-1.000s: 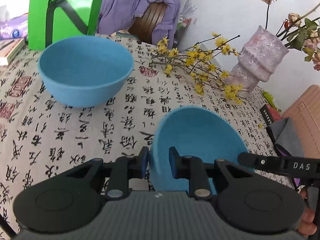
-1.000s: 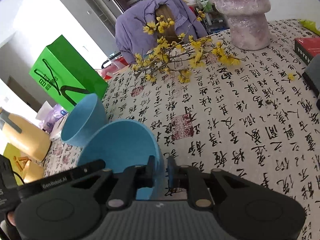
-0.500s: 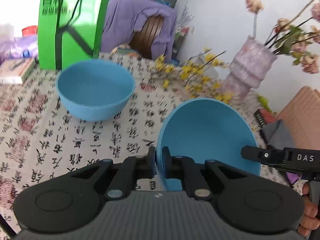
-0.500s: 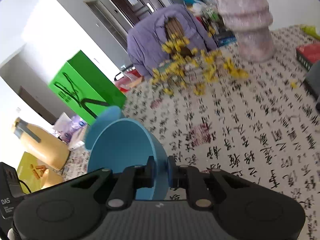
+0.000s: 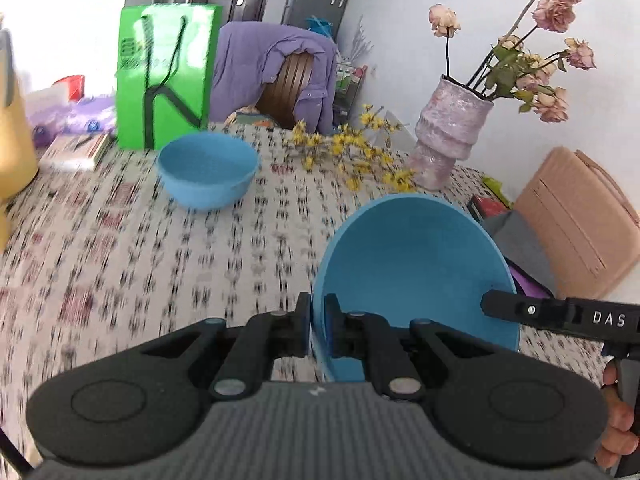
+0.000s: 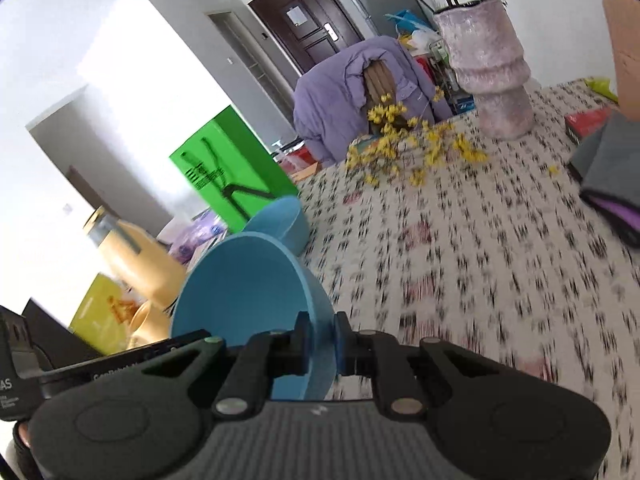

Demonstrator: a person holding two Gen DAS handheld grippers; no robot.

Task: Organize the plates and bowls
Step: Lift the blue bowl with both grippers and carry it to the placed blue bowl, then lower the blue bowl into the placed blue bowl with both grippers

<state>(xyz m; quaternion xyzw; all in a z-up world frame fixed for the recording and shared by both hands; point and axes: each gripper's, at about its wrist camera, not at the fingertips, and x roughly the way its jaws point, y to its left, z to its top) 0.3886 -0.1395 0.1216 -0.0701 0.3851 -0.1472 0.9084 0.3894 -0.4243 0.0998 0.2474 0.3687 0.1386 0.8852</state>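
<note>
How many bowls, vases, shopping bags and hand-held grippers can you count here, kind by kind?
Blue bowls: 2, the held bowl and the bowl on the table.
Vases: 1, the pink vase.
Green bags: 1, the green bag.
Grippers: 2, the left gripper and the right gripper, both shut on the held bowl's rim.
Total: 6.

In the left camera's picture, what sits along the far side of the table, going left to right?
Book → green bag → blue bowl → yellow flower sprigs → pink vase → tan case.
</note>
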